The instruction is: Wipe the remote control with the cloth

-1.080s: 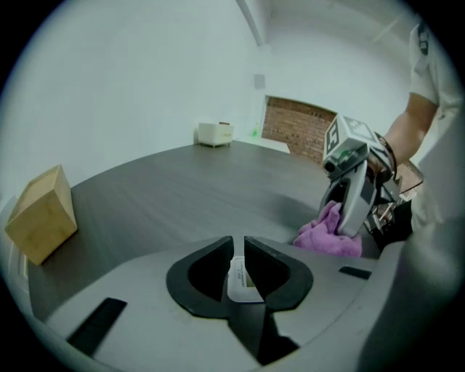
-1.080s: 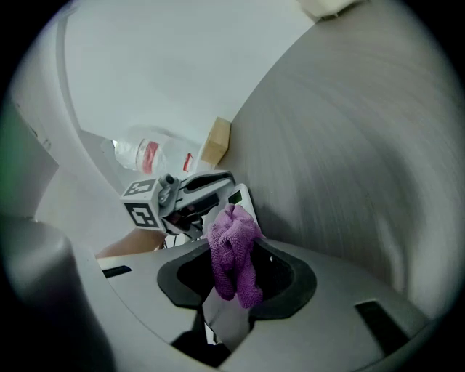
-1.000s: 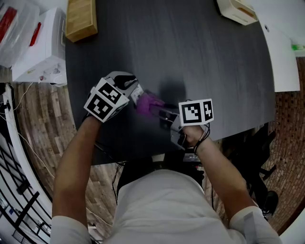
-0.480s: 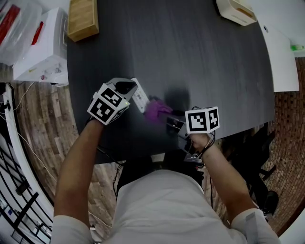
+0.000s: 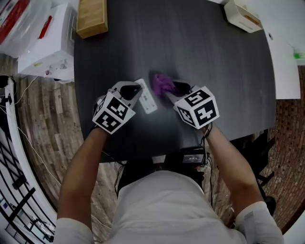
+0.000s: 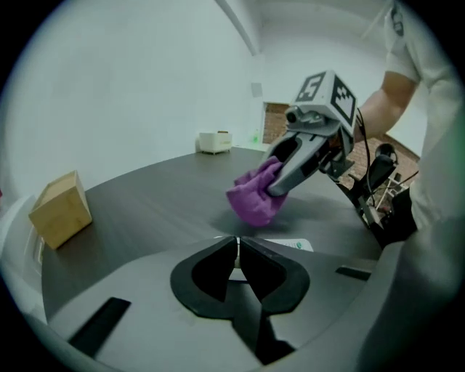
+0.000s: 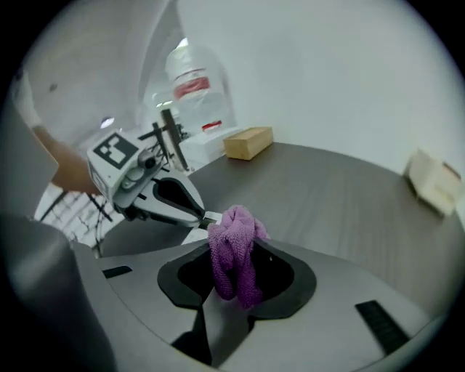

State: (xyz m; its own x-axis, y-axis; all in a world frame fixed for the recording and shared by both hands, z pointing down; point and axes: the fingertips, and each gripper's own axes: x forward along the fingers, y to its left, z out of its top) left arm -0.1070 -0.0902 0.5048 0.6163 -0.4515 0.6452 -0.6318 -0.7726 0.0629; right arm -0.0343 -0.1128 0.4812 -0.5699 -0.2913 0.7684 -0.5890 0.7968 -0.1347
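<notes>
**Cloth sits just right of the remote**

Left tongs [image 6: 237,251] are clenched on one edge of the white remote control [image 5: 147,96], low at the dark counter [image 5: 214,57]. Its long axis runs away from the person. Right tongs [image 7: 236,276] clamp the purple cloth [image 5: 163,84], just right of the remote's far end.

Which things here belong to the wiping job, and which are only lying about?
Job:
- remote control, in the left gripper
- purple cloth, in the right gripper

Lying about:
- wooden block
- beige box
</notes>
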